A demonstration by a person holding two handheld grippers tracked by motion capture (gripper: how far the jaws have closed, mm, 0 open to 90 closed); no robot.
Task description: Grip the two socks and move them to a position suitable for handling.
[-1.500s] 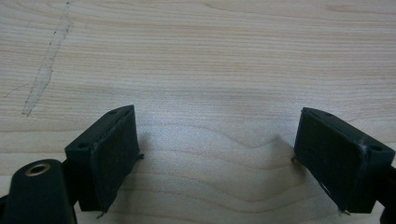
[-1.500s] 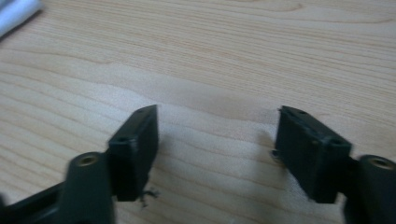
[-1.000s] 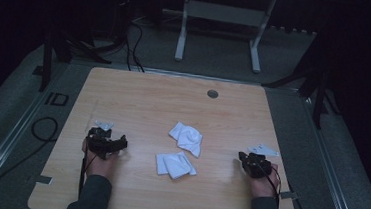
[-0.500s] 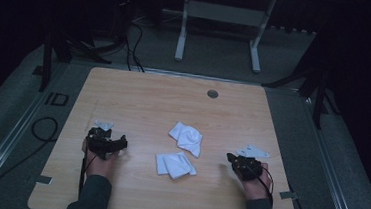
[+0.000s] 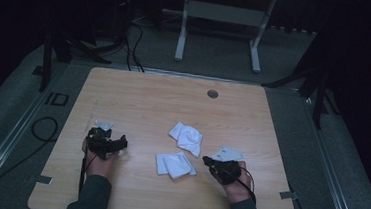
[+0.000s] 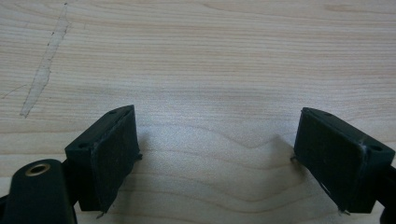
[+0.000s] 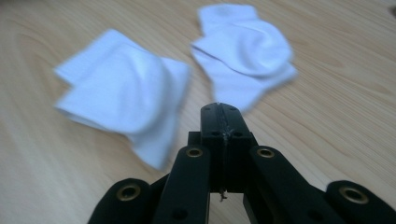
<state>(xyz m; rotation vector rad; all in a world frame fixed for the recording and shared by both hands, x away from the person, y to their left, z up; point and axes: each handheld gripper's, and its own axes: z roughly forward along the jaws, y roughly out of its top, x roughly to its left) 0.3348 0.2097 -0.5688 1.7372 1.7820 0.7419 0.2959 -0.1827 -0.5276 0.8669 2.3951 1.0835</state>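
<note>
Two white socks lie crumpled near the middle of the wooden table point(image 5: 143, 101): a near sock point(image 5: 174, 165) point(image 7: 121, 93) and a far sock point(image 5: 186, 137) point(image 7: 247, 51). My right gripper point(image 5: 207, 161) point(image 7: 220, 111) is shut with its jaws pressed together and nothing between them, its tip just right of the near sock and pointing at it. My left gripper point(image 5: 118, 144) point(image 6: 215, 158) rests at the table's front left with its jaws wide open over bare wood, well apart from both socks.
A round grommet hole point(image 5: 213, 93) sits near the table's far edge. A small white tag point(image 5: 228, 153) lies on the wood just beyond my right gripper, and another point(image 5: 104, 124) beyond my left. A metal stand point(image 5: 220, 17) and cables point(image 5: 133, 40) stand on the floor behind the table.
My right gripper has slid left from the table's front right toward the near sock, still shut. The left gripper and both socks have stayed put.
</note>
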